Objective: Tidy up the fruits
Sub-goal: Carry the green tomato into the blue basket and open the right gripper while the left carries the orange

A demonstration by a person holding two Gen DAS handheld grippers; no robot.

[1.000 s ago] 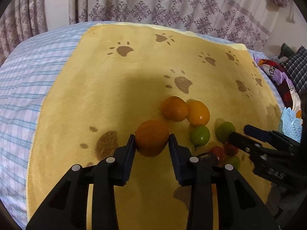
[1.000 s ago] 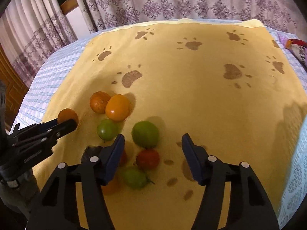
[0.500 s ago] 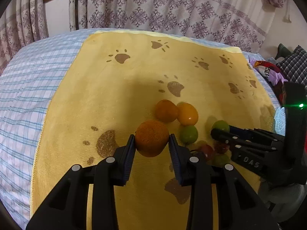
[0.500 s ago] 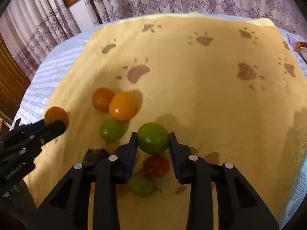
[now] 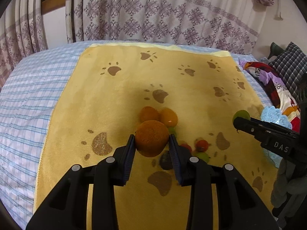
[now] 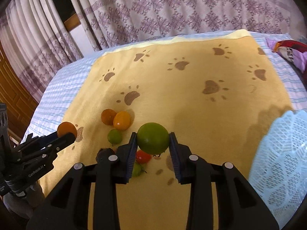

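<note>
Both claws are loaded and clear of the yellow paw-print mat [image 5: 119,103]. Our left gripper [image 5: 152,145] pinches a rough-skinned orange [image 5: 152,140]; our right gripper [image 6: 153,145] pinches a green fruit [image 6: 153,138], pads pressed on its flanks.

In the right wrist view the remaining pile sits at 9 to 7 o'clock from the green fruit: two orange fruits [image 6: 117,119] touching, a small green one [image 6: 114,136] just below them, a red one [image 6: 143,157] under the claw.

The pale blue lace basket [image 6: 280,153] lies at 3 to 4 o'clock, and we judge it the likely drop spot.

Step in hand, as we read it: carry and sort. We should keep the squeeze even, hold the fruit level, move over the basket rim, lower before letting go, and release one claw at a time so nothing rolls off the mat.
</note>
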